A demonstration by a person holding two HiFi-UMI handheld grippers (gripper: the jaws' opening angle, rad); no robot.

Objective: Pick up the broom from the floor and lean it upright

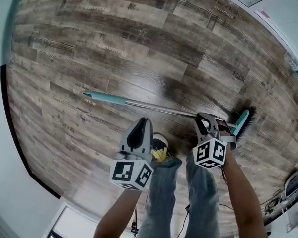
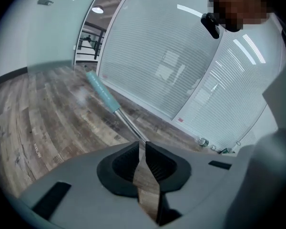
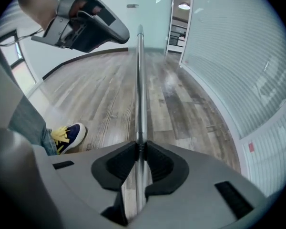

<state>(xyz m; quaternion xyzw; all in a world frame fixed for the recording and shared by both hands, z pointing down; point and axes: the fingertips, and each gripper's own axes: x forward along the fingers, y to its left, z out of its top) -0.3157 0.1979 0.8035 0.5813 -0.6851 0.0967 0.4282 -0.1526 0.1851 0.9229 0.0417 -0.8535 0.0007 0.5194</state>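
Observation:
The broom lies nearly level above the wooden floor (image 1: 114, 43): a teal grip (image 1: 107, 98) at the left, a metal pole (image 1: 154, 106), and a teal head with black bristles (image 1: 243, 123) at the right. My right gripper (image 1: 204, 119) is shut on the pole close to the head. In the right gripper view the pole (image 3: 140, 80) runs straight out from between the pads of the right gripper (image 3: 139, 144). My left gripper (image 1: 141, 123) hangs just on the near side of the pole, shut and holding nothing. Only floor shows through the left gripper's (image 2: 144, 144) slit, with the teal grip (image 2: 105, 95) beyond it.
My jeans legs and a blue shoe with yellow laces (image 1: 159, 150) stand right under the grippers. A white wall with a dark skirting (image 1: 20, 148) bounds the floor on the left. Window blinds (image 2: 181, 70) and a bottle (image 1: 295, 68) are at the right, cables and a device (image 1: 293, 185) at the lower right.

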